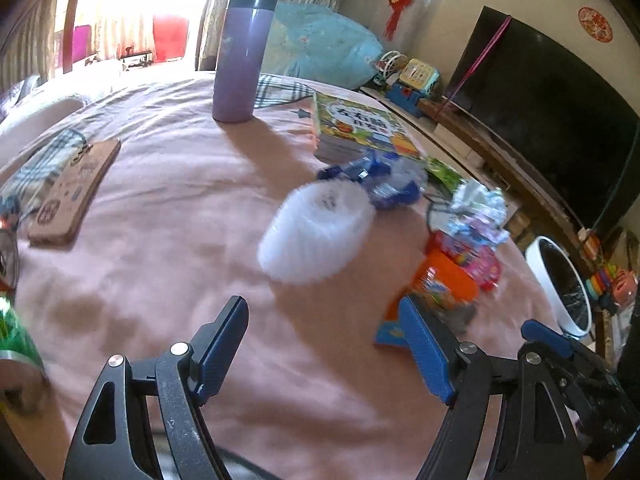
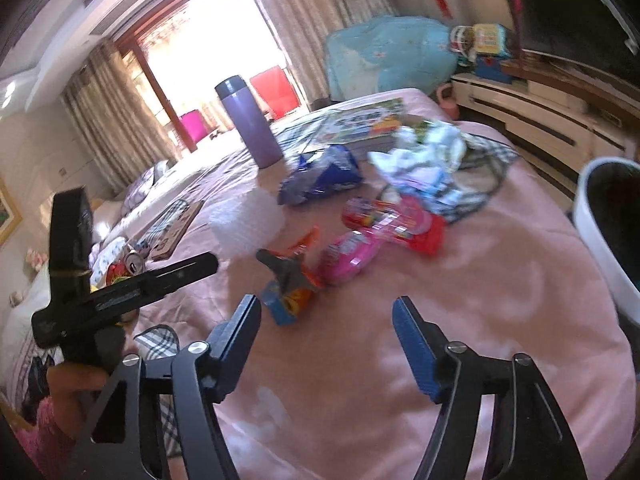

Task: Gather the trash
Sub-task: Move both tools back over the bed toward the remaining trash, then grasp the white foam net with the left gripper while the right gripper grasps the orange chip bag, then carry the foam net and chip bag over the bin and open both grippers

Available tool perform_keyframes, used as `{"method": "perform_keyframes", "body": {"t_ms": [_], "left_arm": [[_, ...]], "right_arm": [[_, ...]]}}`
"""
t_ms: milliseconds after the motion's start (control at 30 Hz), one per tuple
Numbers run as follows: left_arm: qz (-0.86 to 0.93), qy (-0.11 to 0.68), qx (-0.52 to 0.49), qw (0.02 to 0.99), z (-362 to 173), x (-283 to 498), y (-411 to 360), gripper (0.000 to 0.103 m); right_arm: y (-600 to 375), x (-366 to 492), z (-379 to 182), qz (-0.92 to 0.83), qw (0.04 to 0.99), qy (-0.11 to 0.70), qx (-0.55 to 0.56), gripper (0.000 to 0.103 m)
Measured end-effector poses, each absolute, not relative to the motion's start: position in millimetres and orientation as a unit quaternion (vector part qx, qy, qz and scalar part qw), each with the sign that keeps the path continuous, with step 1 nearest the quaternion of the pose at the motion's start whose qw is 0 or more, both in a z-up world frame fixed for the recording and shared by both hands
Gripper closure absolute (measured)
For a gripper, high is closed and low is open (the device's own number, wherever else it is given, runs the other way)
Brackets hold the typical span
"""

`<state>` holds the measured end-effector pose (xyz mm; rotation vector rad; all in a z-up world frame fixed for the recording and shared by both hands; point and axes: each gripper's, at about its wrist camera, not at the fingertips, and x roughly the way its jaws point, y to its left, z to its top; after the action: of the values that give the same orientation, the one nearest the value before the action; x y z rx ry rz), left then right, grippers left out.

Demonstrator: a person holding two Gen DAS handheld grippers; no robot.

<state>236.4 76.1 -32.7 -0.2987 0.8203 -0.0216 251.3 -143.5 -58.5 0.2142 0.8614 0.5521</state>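
Fingers of both grippers stand wide apart, nothing between them. Left gripper (image 1: 324, 344): two black arms with blue ribbed pads, above pink bedding. Right gripper (image 2: 326, 344): same build, also over bare bedding; its blue tip pokes into the left view at the right edge.

Count of loose trash on the pink bedspread (image 1: 160, 208), all ahead of the fingers:
- 1 white ridged plastic cup (image 1: 316, 234), translucent, lying on its side; motion-blurred.
- 1 blue crinkled foil wrapper (image 1: 384, 180), just beside the cup.
- 1 wad of white crumpled paper or tissue (image 1: 478, 208); print on it unreadable.
- 1 red-and-pink glossy packet (image 2: 400, 220) and 1 pink packet (image 2: 352, 256), touching each other.
- 1 orange-and-blue flattened packet (image 2: 292, 284), nearest the right gripper's left finger; a grey part lies on it, identity unclear.

Other items:
- 1 purple cylindrical flask (image 1: 242, 56) with dark cap, upright.
- 1 stack of picture books (image 1: 360, 128), colourful cover, behind the blue wrapper.
- 1 flat brown board (image 1: 76, 196), at left, partly on checked cloth.
- 1 green can (image 1: 14, 336), cut off at the left edge, blurred.
- 1 round white bin (image 1: 560, 284) with dark interior, off the bed's right side; cut off in the right view.
- 1 dark TV screen (image 1: 552, 108) against the wall.

The person's hand holding the left gripper shows partly at lower left of the right view.
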Motion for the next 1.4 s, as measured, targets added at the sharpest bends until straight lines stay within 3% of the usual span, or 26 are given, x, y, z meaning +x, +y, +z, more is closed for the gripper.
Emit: {"method": "perform_keyframes", "body": {"t_ms": [167, 300, 367, 400, 433, 467, 500, 667, 1400], "left_arm": [[-0.008, 0.399, -0.129, 0.908, -40.7, 265.7, 83.0, 0.026], [-0.023, 0.401, -0.129, 0.907, -49.0, 280.2, 81.0, 0.028], [-0.031, 0.404, -0.126, 0.905, -53.3, 284.9, 78.8, 0.046], [-0.039, 0.410, -0.122, 0.903, -55.8, 287.4, 76.9, 0.065], [-0.042, 0.414, -0.118, 0.902, -57.4, 288.2, 75.7, 0.071], [-0.046, 0.414, -0.113, 0.902, -58.2, 287.8, 73.5, 0.072], [-0.049, 0.412, -0.110, 0.903, -58.0, 286.7, 71.7, 0.077], [-0.065, 0.403, -0.122, 0.905, -49.7, 271.9, 63.8, 0.081], [-0.184, 0.399, -0.103, 0.893, -22.6, 222.5, -49.9, 0.081]], "right_arm": [[-122.1, 268.7, -62.7, 0.271, 0.867, 0.408, 0.089, 0.041], [-107.0, 283.6, -73.1, 0.271, 0.863, 0.420, 0.076, 0.053], [-101.2, 287.8, -77.6, 0.272, 0.859, 0.427, 0.070, 0.069], [-98.0, 289.9, -81.1, 0.269, 0.857, 0.434, 0.064, 0.084], [-96.9, 289.7, -82.5, 0.267, 0.857, 0.437, 0.061, 0.095], [-97.7, 288.5, -82.8, 0.266, 0.857, 0.438, 0.061, 0.098], [-99.3, 285.7, -82.2, 0.269, 0.856, 0.437, 0.063, 0.099], [-118.8, 269.7, -72.6, 0.266, 0.862, 0.424, 0.082, 0.101], [-286.2, 218.9, -37.1, 0.145, 0.905, 0.368, 0.155, 0.101]]}}
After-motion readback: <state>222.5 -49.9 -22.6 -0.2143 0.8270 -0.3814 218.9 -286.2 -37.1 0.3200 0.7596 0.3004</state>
